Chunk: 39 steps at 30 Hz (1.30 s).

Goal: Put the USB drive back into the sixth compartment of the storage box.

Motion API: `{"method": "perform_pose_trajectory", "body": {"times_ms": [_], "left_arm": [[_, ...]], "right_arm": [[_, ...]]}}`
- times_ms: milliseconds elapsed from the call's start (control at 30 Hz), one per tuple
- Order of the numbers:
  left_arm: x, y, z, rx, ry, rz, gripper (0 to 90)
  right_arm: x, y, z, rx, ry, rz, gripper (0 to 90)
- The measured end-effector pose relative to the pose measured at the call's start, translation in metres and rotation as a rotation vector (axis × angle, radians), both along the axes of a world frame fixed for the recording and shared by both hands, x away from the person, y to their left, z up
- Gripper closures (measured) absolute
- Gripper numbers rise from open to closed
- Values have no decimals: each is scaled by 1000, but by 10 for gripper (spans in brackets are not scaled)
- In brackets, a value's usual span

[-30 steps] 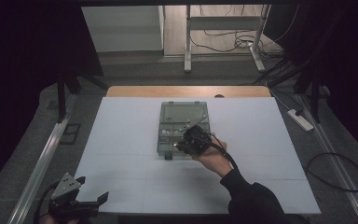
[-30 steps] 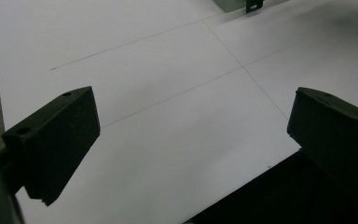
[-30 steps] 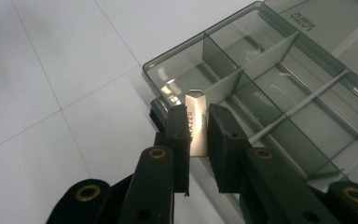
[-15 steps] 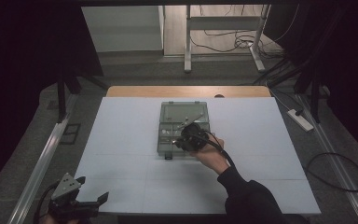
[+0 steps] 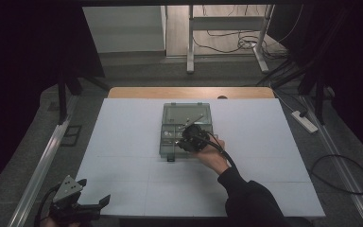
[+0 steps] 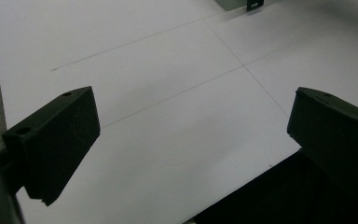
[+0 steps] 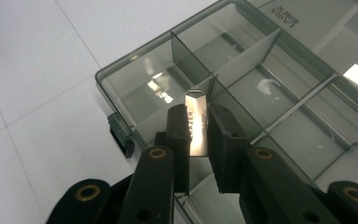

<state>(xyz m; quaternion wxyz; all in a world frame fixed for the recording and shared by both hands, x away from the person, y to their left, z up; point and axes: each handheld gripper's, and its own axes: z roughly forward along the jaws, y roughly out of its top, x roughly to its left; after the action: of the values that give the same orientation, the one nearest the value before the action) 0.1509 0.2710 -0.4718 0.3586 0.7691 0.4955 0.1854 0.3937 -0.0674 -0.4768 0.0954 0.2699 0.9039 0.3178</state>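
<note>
A smoky clear compartment box (image 5: 170,142) lies open in the middle of the white table, its lid (image 5: 186,112) folded back on the far side. My right gripper (image 5: 187,140) hovers over the box's near compartments. In the right gripper view the right gripper (image 7: 198,117) is shut on a small shiny metal plate (image 7: 196,126) with printed letters, held upright above a divider (image 7: 242,56) of the box (image 7: 135,74). My left gripper (image 5: 94,206) rests at the table's near left corner, far from the box. Seen from its own camera, the left gripper (image 6: 191,135) is open with nothing between its jaws.
The white table top (image 5: 123,132) spreads wide around the box. A pale thin bar (image 5: 191,122) lies slanted across the box near the lid hinge. The black latch (image 7: 120,133) sticks out of the box's front wall. A power strip (image 5: 304,121) and cables lie on the floor to the right.
My right gripper has drifted slightly left over the box with the metal plate still in it. The left gripper has stayed put.
</note>
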Motion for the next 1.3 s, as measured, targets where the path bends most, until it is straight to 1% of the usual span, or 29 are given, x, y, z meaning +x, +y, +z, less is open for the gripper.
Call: {"method": "perform_pose_trajectory", "body": {"times_ms": [133,233,400,600,633,667,833,933,1100,1200,1300], "left_arm": [[0,0,0,2,1,-1,23],[0,0,0,4,1,0,23],[0,-1,0,6,1,0,23],[0,-1,0,9,1,-1,23],[0,-1,0,9,1,-1,23],[0,-1,0,9,0,-1,23],[0,-1,0,9,-1,-3,23],[0,-1,0,10,-1,-4,23],[0,-1,0,7,-1,-2,23],[0,0,0,5,-1,-3,23],[0,0,0,0,0,-4,23]], "right_arm": [[0,2,-4,-21,-5,-2,788],[0,3,-5,-27,-13,-3,774],[-1,2,-1,-13,-26,-16,663],[-1,-3,1,-8,-1,-24,558],[-1,-3,1,-8,-1,-24,558],[-2,-3,2,-6,1,-27,533],[-6,-2,5,-3,-4,-26,465],[-8,-2,7,-3,-7,-23,441],[-10,-3,10,10,7,-30,421],[-10,-5,12,14,6,-38,404],[-11,-7,13,22,17,-40,390]]}}
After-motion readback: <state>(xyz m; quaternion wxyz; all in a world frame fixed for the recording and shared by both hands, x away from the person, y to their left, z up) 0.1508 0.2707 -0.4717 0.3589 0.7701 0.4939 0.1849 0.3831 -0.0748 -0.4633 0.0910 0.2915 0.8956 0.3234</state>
